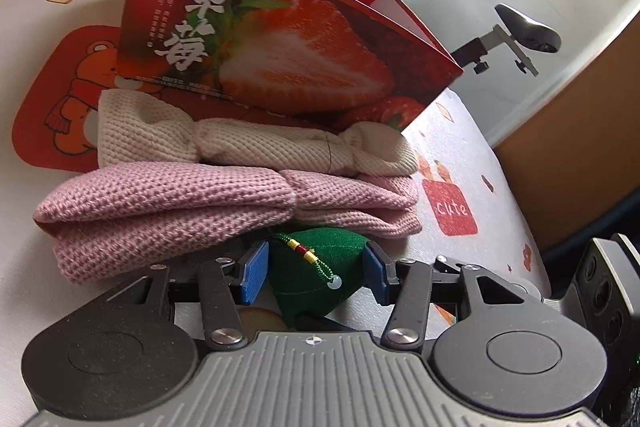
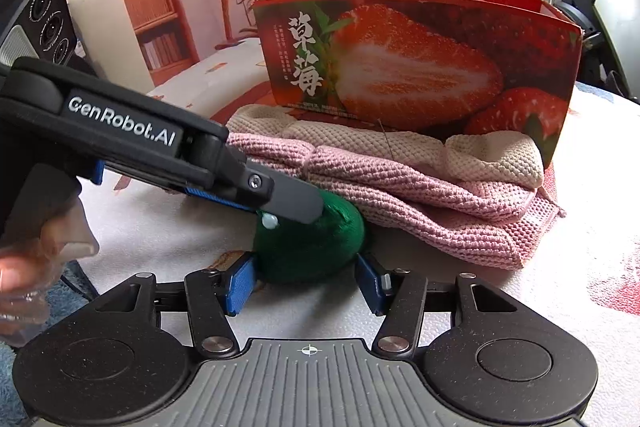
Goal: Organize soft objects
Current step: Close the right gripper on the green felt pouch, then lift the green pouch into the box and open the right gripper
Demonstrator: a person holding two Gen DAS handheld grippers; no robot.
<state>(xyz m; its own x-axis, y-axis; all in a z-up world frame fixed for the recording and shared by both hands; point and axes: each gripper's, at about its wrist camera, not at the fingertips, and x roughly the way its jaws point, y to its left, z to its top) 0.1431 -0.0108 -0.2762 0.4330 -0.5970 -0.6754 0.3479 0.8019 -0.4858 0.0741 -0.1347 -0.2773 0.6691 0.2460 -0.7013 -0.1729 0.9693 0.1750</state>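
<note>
A green stuffed pouch [image 1: 320,267] with a beaded cord lies on the patterned cloth, close against a folded pink knit [image 1: 160,211]. A cream knit [image 1: 248,143] lies behind the pink one, against a red strawberry box [image 1: 280,39]. My left gripper [image 1: 314,277] straddles the pouch, its blue pads touching the pouch's sides. In the right wrist view the left gripper [image 2: 280,203] reaches in from the left over the pouch [image 2: 312,255]. My right gripper [image 2: 308,285] is open, its fingers either side of the pouch's near edge. The pink knit [image 2: 420,211], cream knit [image 2: 400,147] and box [image 2: 420,59] sit behind.
The cloth-covered table [image 2: 580,227] curves away on the right. An orange bear mat [image 1: 60,99] lies at the left. A stand with clamps [image 1: 516,35] is beyond the table's far edge. A hand [image 2: 36,259] holds the left gripper's handle.
</note>
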